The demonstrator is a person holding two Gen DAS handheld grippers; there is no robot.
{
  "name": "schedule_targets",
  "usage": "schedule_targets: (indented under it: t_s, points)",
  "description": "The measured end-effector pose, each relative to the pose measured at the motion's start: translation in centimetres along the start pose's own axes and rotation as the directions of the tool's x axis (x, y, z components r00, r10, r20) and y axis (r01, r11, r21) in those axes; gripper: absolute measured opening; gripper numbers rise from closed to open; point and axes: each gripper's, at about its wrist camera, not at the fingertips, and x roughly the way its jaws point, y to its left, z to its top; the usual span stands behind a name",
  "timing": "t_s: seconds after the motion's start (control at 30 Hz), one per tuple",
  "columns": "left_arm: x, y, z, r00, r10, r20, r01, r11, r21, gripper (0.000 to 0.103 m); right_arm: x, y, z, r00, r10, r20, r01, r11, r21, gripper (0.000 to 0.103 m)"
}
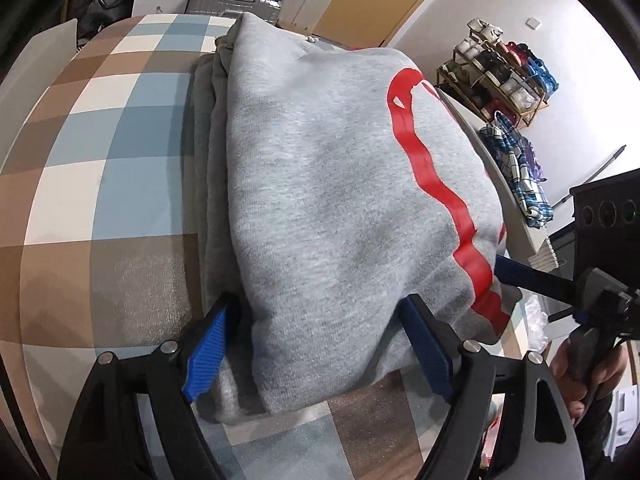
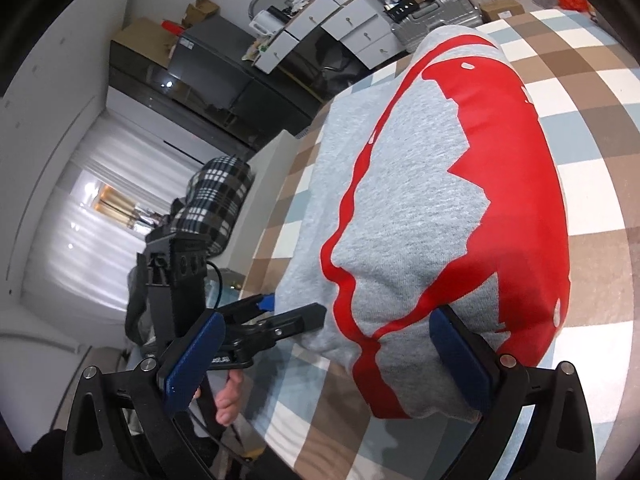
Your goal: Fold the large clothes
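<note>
A grey sweatshirt (image 1: 328,184) with a red print lies folded into a thick bundle on a checked table cover (image 1: 100,168). My left gripper (image 1: 316,344) is open, its blue pads on either side of the bundle's near end. My right gripper (image 2: 324,360) is open too, its jaws on either side of the near corner of the sweatshirt (image 2: 432,208). The right gripper also shows in the left wrist view (image 1: 516,276) at the bundle's right edge. The left gripper shows in the right wrist view (image 2: 280,312) at the bundle's left edge.
The checked cover (image 2: 592,184) spreads around the bundle. A shoe rack (image 1: 496,76) and plaid cloth (image 1: 516,172) stand to the right. Drawers and a silver suitcase (image 2: 436,16) stand behind the table. A plaid garment (image 2: 216,200) hangs at the left.
</note>
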Motion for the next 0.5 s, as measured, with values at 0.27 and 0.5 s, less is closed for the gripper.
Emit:
schedule_targets:
  t_s: [0.27,0.5]
  points:
    - [-3.2,-1.6,-0.2,0.991,0.100,0.089,-0.104,0.994,0.036,0.079,-1.4,3.6,-1.3,0.986,-0.155,0.063,0.164,0.973,-0.162,0.103]
    - [-6.7,-6.2,-1.9,0.879,0.381,0.287,-0.433,0.889,0.148,0.085,-8.2,4.9,-3.7,0.956,-0.085,0.280,0.128,0.982,-0.140,0.103]
